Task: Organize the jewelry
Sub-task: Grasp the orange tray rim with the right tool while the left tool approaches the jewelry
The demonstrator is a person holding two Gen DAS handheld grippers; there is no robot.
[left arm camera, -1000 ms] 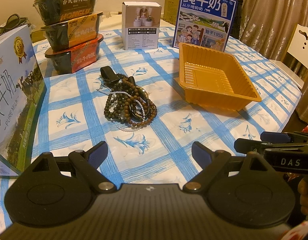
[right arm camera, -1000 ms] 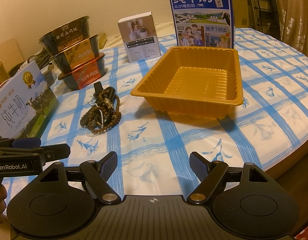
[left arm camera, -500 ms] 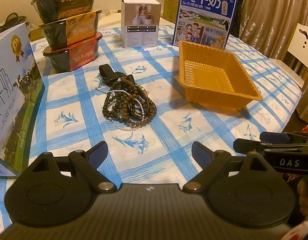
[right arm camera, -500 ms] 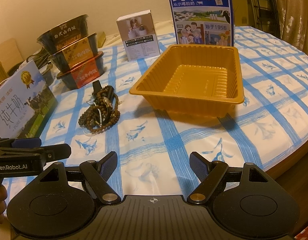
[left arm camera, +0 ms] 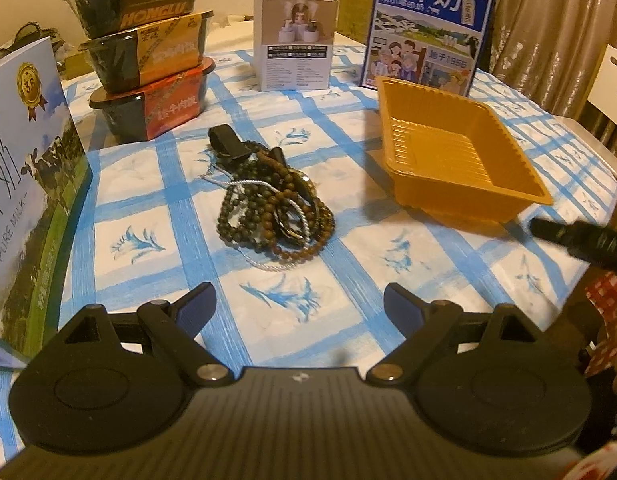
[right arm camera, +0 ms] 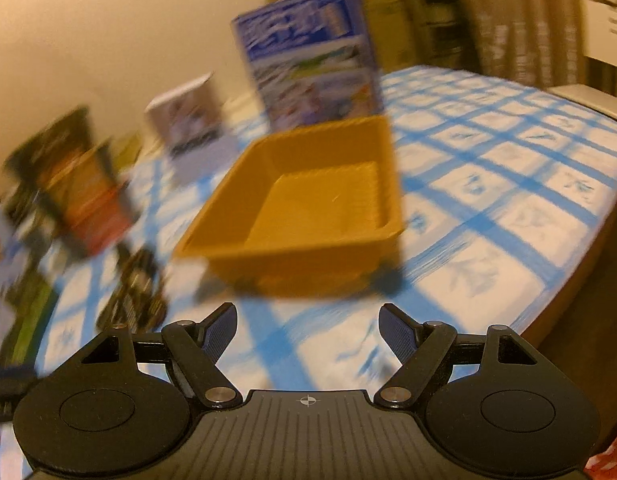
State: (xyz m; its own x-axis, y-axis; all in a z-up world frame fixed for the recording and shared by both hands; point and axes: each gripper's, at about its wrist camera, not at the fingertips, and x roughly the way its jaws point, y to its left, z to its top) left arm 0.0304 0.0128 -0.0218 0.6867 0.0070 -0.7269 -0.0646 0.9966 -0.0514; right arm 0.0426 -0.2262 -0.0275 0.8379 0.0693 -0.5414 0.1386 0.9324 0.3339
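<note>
Nearest me, my left jaws (left arm camera: 299, 308) stand wide apart over the blue-checked tablecloth (left arm camera: 296, 296) on the counter and hold nothing. My right jaws (right arm camera: 307, 326) are spread just as wide and are also empty; that view is smeared with blur, so only large shapes read there.

Just beyond the left jaws lies the jewelry pile (left arm camera: 270, 204): tangled strands of brown and dark green beads, a thin silver chain looped through them, and a black strap poking out at its far end. It rests on the cloth, apart from both jaws, to the left of the orange plastic tray (left arm camera: 460, 152). The tray has nothing in it. In the right view the tray (right arm camera: 308, 200) sits straight ahead of my right jaws, with the pile a dark blur (right arm camera: 136, 292) to its left.

At the left edge stands a milk carton (left arm camera: 24, 184) marked PURE MILK. Farther back, three stacked instant-meal bowls (left arm camera: 148, 60) rise behind the pile, a small white box (left arm camera: 294, 56) stands at centre, and a blue milk box (left arm camera: 428, 28) stands upright just behind the tray.
</note>
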